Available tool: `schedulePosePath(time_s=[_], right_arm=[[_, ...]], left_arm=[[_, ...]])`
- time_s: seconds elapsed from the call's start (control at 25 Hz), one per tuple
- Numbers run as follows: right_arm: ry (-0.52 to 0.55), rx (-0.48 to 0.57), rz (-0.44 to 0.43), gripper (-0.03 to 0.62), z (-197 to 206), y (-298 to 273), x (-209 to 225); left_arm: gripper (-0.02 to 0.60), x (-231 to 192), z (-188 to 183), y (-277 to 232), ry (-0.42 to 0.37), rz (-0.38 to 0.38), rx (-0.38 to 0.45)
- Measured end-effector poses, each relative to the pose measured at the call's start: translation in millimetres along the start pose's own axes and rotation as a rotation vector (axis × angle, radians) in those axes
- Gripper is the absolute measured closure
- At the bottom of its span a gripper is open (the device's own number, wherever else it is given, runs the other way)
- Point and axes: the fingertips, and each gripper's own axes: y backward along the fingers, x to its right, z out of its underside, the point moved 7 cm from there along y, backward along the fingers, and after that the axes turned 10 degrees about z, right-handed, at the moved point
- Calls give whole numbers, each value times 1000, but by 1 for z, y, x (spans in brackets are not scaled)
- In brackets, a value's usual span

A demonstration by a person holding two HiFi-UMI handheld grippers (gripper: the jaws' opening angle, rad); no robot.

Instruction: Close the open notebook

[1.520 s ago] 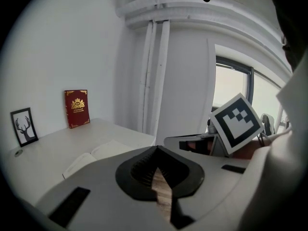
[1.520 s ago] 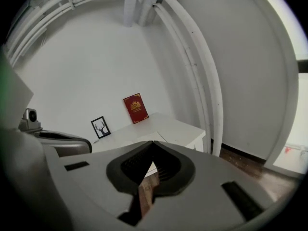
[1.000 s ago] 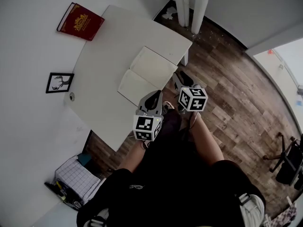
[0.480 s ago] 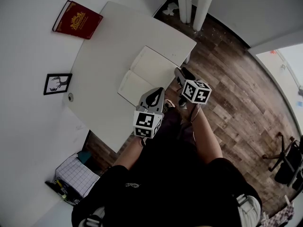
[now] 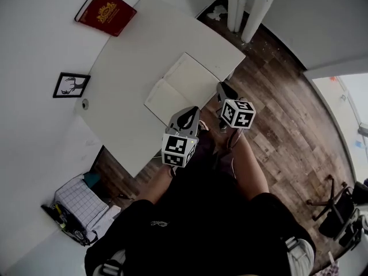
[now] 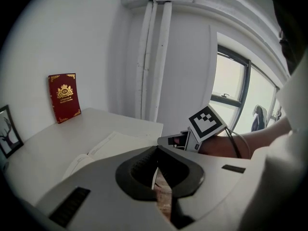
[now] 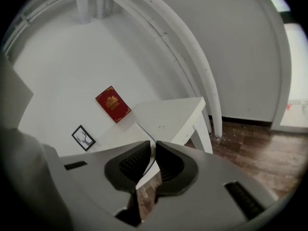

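Head view: right claw, tilted downward, just closed on the notebook edge.

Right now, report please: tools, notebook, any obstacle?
Left tool shut, empty. Right tool just closed onto right edge of notebook. Notebook open on table. Nothing blocks the cover.
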Motion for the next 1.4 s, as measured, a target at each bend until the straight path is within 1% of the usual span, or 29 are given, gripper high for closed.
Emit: schedulePosePath(time_s=[0.28,0.52,0.76,0.92,1.16,1.4], right_arm=[[276,50,15,545,-16,19,-28],[422,98,2,546,-22,38,-47],[559,125,-43,548,-29,54,-65],[714,167,-61,548,-25,69,-82],[875,207,-136,548,-16,87,-109],[972,204,-208,548,-2,100,-129]], left_arm=[[580,5,9,23,69,-93,49],[580,11,25,48,137,-176,87],[580,13,38,66,210,-263,138],[580,14,47,78,253,-306,176],[580,15,66,93,312,-362,218],[580,13,86,110,358,-411,250]])
